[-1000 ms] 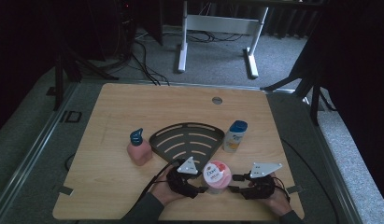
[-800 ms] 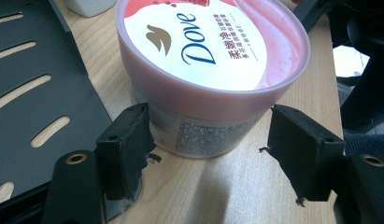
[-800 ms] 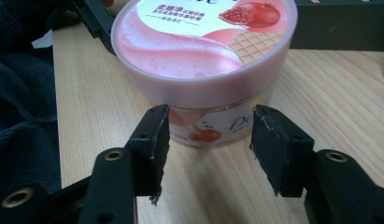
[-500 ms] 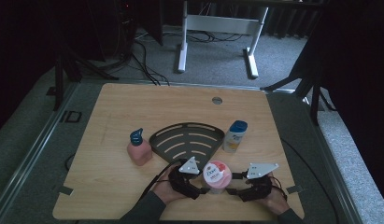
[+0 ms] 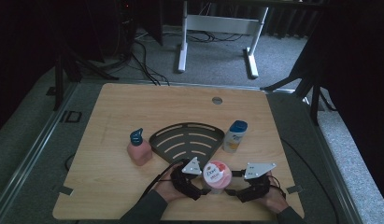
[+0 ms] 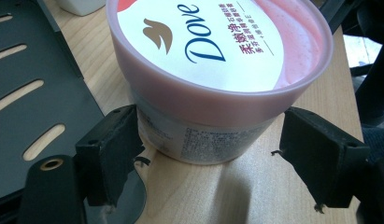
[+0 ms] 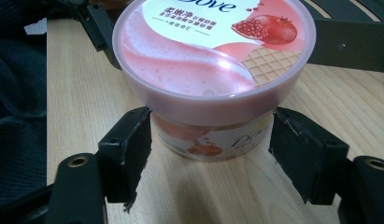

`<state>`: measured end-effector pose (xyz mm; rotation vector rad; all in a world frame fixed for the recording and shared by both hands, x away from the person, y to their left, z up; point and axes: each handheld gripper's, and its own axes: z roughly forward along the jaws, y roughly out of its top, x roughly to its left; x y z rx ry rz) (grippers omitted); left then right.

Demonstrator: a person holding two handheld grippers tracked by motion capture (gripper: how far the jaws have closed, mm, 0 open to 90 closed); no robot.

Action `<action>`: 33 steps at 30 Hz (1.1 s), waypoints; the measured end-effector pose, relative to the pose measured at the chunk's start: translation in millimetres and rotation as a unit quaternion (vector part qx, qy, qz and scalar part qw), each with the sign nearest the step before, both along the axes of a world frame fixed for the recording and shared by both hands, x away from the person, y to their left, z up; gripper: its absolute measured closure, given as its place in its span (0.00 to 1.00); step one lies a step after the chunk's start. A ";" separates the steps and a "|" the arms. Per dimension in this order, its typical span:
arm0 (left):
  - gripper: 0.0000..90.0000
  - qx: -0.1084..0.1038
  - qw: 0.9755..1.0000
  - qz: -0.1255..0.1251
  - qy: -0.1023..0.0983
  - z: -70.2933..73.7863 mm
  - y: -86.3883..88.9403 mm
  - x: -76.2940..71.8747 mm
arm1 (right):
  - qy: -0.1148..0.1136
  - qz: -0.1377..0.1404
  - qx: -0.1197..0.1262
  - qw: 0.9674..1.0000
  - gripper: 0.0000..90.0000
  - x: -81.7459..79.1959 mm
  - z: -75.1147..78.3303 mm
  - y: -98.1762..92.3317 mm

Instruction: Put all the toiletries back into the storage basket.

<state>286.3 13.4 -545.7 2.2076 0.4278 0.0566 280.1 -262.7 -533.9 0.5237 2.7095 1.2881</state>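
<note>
A pink Dove tub with a pink and white lid stands upright on the wooden table near its front edge. My left gripper reaches it from the left and my right gripper from the right. In the left gripper view the tub sits between the jaws of the left gripper; one jaw is at its wall, the other stands clear. In the right gripper view the jaws of the right gripper flank the tub with small gaps. Both pairs of jaws have just been opening.
A black fan-shaped slotted rack lies just behind the tub. A pink bottle with a blue cap stands to its left and a white bottle with a blue cap to its right. A round cable hole is near the far edge.
Hardly anything: the tub and both hands hold their places, and the left gripper's grey plate has edged slightly to the right.
</note>
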 end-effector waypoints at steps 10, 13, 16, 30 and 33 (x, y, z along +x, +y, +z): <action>0.22 0.000 1.000 0.000 -0.022 5.1 0.3 -2.8 | -0.015 0.006 -0.010 1.000 0.27 0.5 1.5 4.2; 0.22 0.004 1.000 0.001 -0.031 6.3 -0.1 -4.4 | -0.020 0.007 -0.012 1.000 0.27 -0.1 1.8 4.4; 0.23 0.009 0.999 0.001 -0.035 7.7 -0.5 -5.1 | -0.023 0.007 -0.013 1.000 0.27 -0.5 2.3 4.7; 0.24 0.018 0.999 0.001 -0.050 10.4 -2.2 -9.2 | -0.030 0.007 -0.019 0.999 0.27 -3.0 4.5 4.8; 0.24 0.019 0.999 0.002 -0.050 11.0 -1.9 -9.5 | -0.033 0.007 -0.020 0.999 0.27 -3.8 5.7 5.1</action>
